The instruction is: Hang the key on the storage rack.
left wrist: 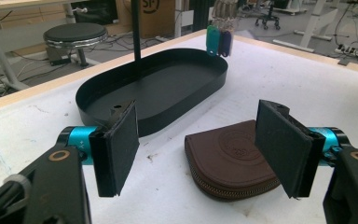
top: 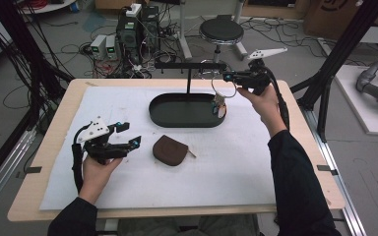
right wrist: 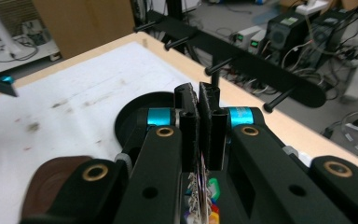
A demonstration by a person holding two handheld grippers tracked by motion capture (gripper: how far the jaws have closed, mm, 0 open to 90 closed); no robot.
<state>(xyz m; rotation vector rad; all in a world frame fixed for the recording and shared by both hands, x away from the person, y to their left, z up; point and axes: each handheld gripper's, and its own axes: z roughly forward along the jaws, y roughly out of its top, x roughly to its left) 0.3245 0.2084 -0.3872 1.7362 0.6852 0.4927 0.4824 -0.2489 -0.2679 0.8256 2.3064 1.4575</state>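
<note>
high view – right gripper (top: 228,76) pinches the key ring (top: 225,88), keys dangling below; left gripper (top: 130,135) spread.

The tray (top: 177,115) sits on the desk (top: 44,147) toward its far side, about midway across. From the tray's far wall a post (top: 189,81) rises, and a crossbar (top: 187,65) with pegs lies across its top. Nearer the person than the tray, just off its front wall, lies the pouch (top: 171,150). Left of the tray and nearer the person, the left tongs (top: 126,135) hang over the desk, pouch to their right. Above the tray's right end the right tongs (top: 226,75) hold a key ring (top: 224,88), whose tags (top: 220,107) dangle over that end. Beyond the tray, past the desk's far edge, stands a stool (top: 221,30).
</note>
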